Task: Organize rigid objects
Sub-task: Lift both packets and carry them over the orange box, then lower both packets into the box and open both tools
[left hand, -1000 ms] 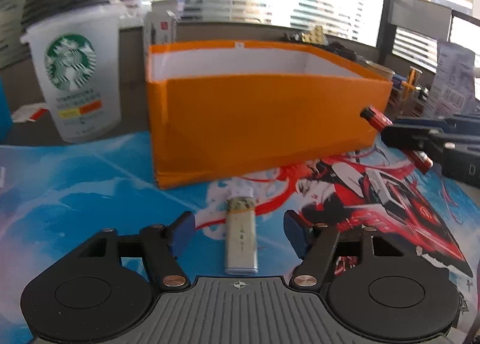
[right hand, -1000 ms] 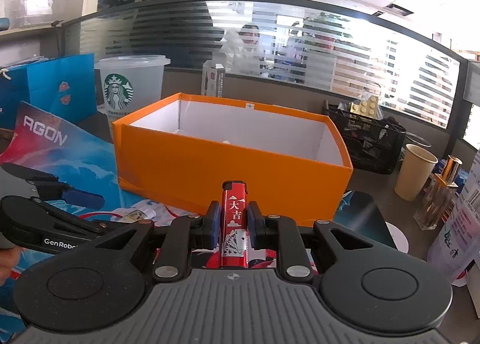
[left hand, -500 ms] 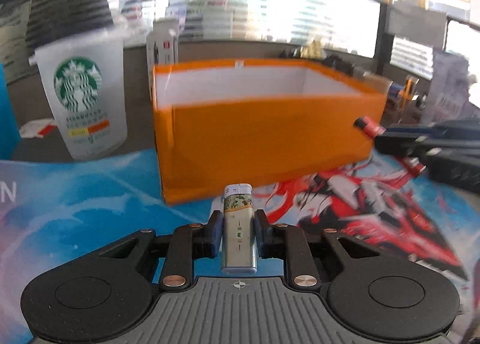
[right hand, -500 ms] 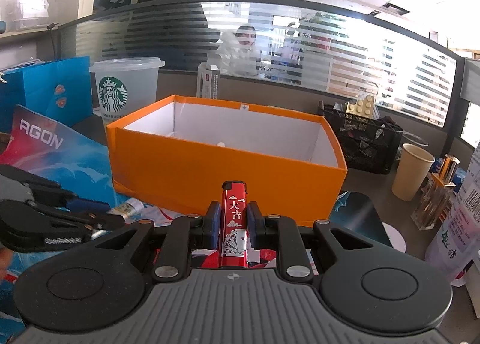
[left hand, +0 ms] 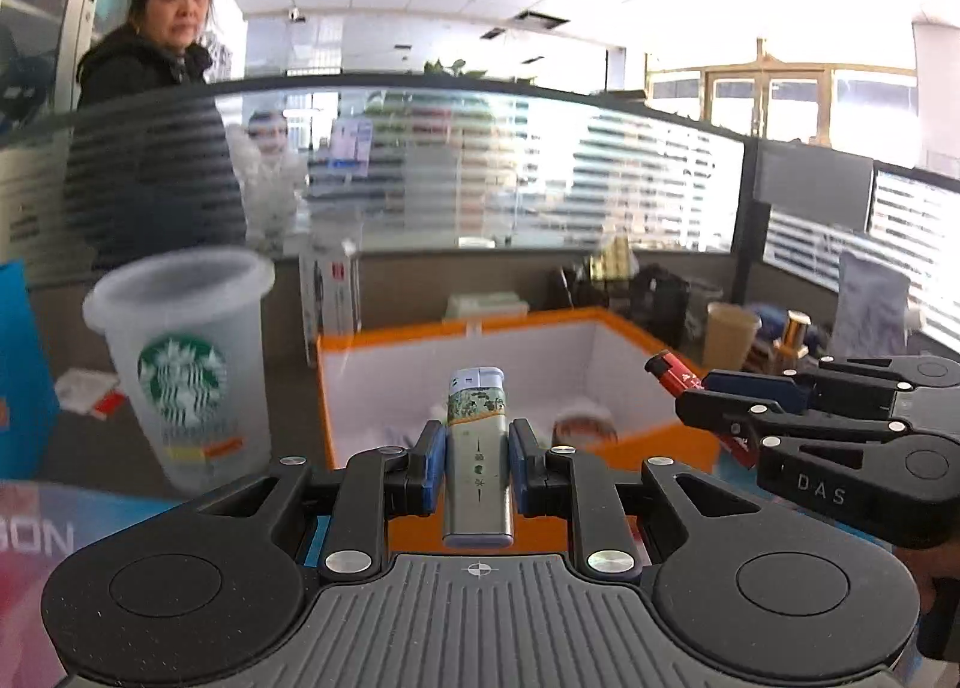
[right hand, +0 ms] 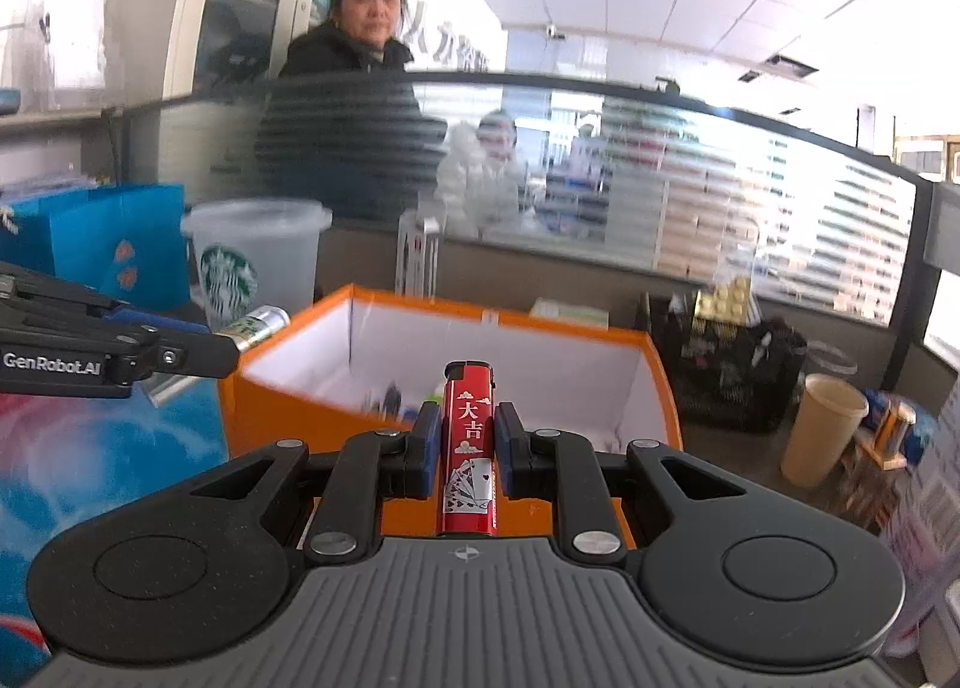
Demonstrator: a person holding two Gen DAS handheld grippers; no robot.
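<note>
Left claw (left hand: 477, 466) clamps a silver lighter (left hand: 478, 466) with a green-patterned label; right claw (right hand: 467, 451) clamps a red lighter (right hand: 468, 448) printed with playing cards, orange box (right hand: 288, 388) at 12 o'clock.

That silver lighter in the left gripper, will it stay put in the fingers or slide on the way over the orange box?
The silver lighter looks rigid and probably light. Its glossy metal-looking sleeve may be slippery, so it could slide lengthwise. The left gripper clamps it mid-body on both flat sides, which should hold. The orange box lies just ahead.

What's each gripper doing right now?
Left gripper: shut on the silver lighter.
Right gripper: shut on the red lighter.
</note>
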